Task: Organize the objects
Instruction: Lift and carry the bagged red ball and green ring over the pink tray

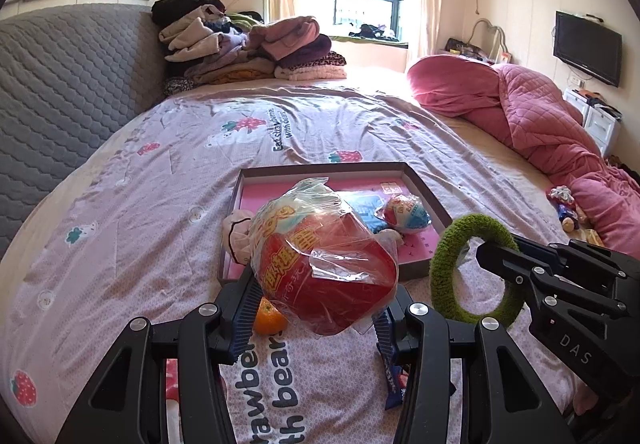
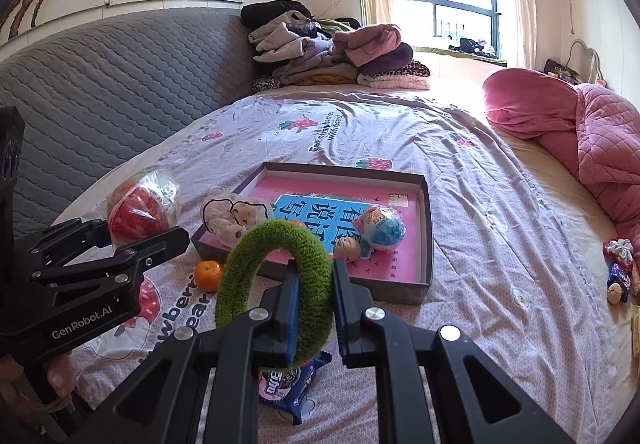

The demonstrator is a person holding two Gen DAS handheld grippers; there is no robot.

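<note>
The left gripper (image 1: 316, 308) was clamped on a red toy egg in plastic wrap (image 1: 324, 264), held above the bedspread (image 1: 160, 183). The right gripper (image 2: 316, 304) pinched a green fuzzy ring (image 2: 276, 284). The tray (image 2: 426, 228) lay at twelve o'clock, an orange (image 2: 208, 275) at ten.

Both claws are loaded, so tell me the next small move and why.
Probably carry the left claw forward and lower its red plastic-wrapped egg toy into the shallow grey box; the box lies just ahead with bare pink floor, while the right claw holds the fuzzy green ring.

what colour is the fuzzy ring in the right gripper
Green, the fuzzy ring shows best in the right wrist view.
</note>
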